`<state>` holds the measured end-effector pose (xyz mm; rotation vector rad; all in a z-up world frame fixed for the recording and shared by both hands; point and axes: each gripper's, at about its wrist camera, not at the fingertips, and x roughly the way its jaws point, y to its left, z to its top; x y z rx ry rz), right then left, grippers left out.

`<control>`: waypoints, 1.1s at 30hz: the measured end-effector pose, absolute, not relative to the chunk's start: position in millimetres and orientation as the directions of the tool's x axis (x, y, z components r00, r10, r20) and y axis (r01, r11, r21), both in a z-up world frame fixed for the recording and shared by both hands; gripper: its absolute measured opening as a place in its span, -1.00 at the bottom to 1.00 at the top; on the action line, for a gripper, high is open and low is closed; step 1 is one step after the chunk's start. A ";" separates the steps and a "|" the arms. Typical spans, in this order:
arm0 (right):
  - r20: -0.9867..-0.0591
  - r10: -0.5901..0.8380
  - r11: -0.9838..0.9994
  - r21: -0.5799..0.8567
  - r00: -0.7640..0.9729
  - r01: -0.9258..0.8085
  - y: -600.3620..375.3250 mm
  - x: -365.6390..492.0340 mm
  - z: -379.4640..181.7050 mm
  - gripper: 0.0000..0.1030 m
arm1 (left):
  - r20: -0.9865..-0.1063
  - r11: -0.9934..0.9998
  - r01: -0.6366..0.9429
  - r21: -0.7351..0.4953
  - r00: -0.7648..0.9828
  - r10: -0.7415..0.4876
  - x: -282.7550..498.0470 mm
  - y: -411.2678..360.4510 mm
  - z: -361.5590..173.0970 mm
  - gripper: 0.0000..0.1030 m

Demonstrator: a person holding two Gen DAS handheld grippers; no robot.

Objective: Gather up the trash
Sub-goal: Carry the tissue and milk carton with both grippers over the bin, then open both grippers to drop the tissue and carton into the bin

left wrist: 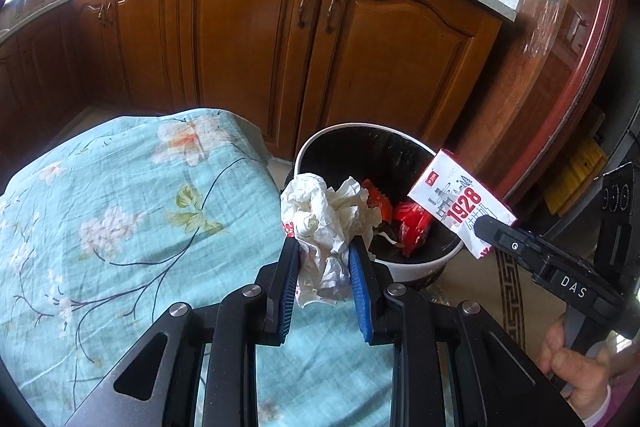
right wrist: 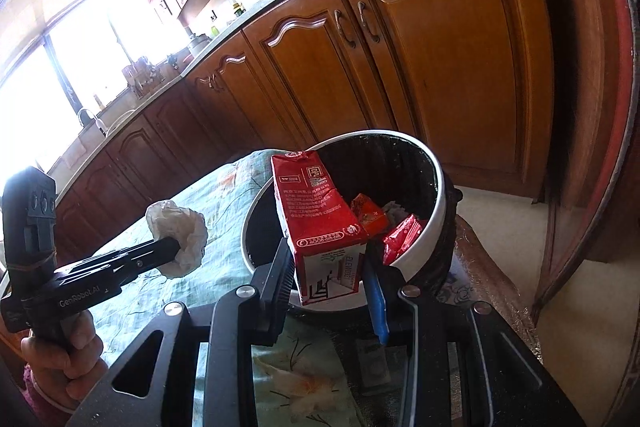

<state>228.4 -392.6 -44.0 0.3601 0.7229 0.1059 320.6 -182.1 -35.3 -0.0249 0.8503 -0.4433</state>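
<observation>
What mattered to me was where each load sat against the mouth of the trash bin [left wrist: 340, 131], the white-rimmed pail lined in black that stood on the floor just past the corner of the tabletop [left wrist: 120, 207] with its flowered blue cloth. My left tongs [left wrist: 324, 247] were closed on a crumpled wad of tissue [left wrist: 328, 219], pinched between the blue pads, and from the left wrist view the wad overlapped the near left rim of the bin; the right wrist view, though, showed it over the cloth, short of the rim, so I judged it not quite over the opening. My right tongs [right wrist: 328, 267] gripped a red and white milk carton [right wrist: 320, 223] by its lower end, its long axis standing nearly upright and leaning a little away from me, the top already over the bin's near edge. Red wrappers [right wrist: 400, 235] already lay inside. By my reading the right hand was the nearer of the two: the bin lay straight ahead and below the carton, whereas the tissue had to travel to the right, toward the bin, before letting go would land it inside.
</observation>
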 end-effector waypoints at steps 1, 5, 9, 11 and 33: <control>-0.629 0.214 0.934 0.356 0.747 0.032 -394.2 229.4 -44.2 -0.35 | -0.722 0.907 0.372 -0.196 0.571 -0.390 322.4 -184.2 -35.4 -0.54; -0.633 0.207 0.934 0.354 0.746 0.042 -398.7 233.8 -44.4 -0.35 | -0.726 0.902 0.386 -0.194 0.562 -0.397 329.6 -195.7 -36.5 -0.54; -0.633 0.195 0.938 0.345 0.749 0.047 -402.3 239.1 -42.6 -0.35 | -0.727 0.902 0.390 -0.186 0.563 -0.393 336.6 -203.9 -37.9 -0.54; -0.635 0.189 0.940 0.339 0.749 0.050 -403.2 242.5 -42.0 -0.35 | -0.729 0.902 0.392 -0.182 0.561 -0.391 341.4 -208.2 -38.9 -0.54; -0.716 0.143 0.960 0.269 0.684 0.080 -406.4 284.0 -53.5 -0.36 | -0.781 0.902 0.409 -0.139 0.515 -0.354 389.4 -249.2 -59.2 -0.52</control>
